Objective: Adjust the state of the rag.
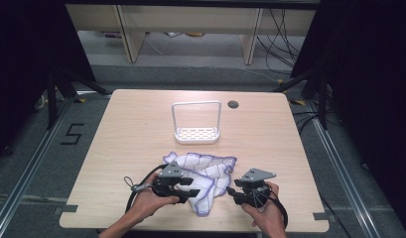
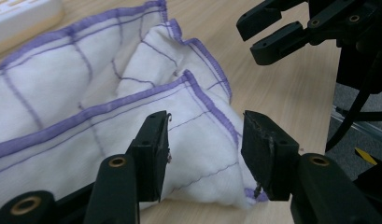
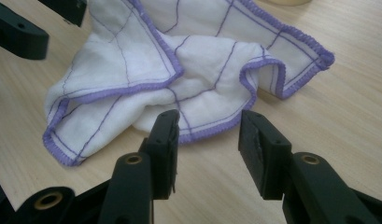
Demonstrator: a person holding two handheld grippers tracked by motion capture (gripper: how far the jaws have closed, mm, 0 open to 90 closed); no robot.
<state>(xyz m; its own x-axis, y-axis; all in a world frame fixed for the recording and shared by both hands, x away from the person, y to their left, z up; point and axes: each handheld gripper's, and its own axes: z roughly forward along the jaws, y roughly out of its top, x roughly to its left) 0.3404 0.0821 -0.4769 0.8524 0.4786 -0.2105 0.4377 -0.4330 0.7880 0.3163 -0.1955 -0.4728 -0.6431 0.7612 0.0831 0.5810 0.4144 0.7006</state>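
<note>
High view: white cloth with purple stitched border and grid lines (image 1: 203,173), crumpled on the near half of a light wood-grain table (image 1: 126,148). Behind it, well apart, a white slotted rack with a tall wire loop handle (image 1: 196,133), upright, nothing in its tray. Round cable hole (image 1: 233,104) near the far edge of the table. Left gripper (image 1: 190,188) held over the near left part of the cloth, grey three-cornered plate on top, cable looping off to the left. Right gripper (image 1: 237,196) just beside the cloth's right edge, over bare wood. Floor marking "5" (image 1: 72,134) left of the table.

Left gripper view: jaws apart, over a folded, hemmed corner of the cloth (image 2: 132,93); fabric seen in the gap, pads not pressing on it. Corner of the white rack (image 2: 25,18) at top left, contents out of frame. Right gripper's black jaws (image 2: 272,32) at upper right, above bare wood.

Right gripper view: jaws apart, nothing between them, bare table (image 3: 347,116) beneath. Cloth (image 3: 179,70) just ahead of the fingertips, bunched into folds, one hemmed corner turned up at right. Left gripper's jaw tips (image 3: 20,32) at upper left, beside the cloth's far side.
</note>
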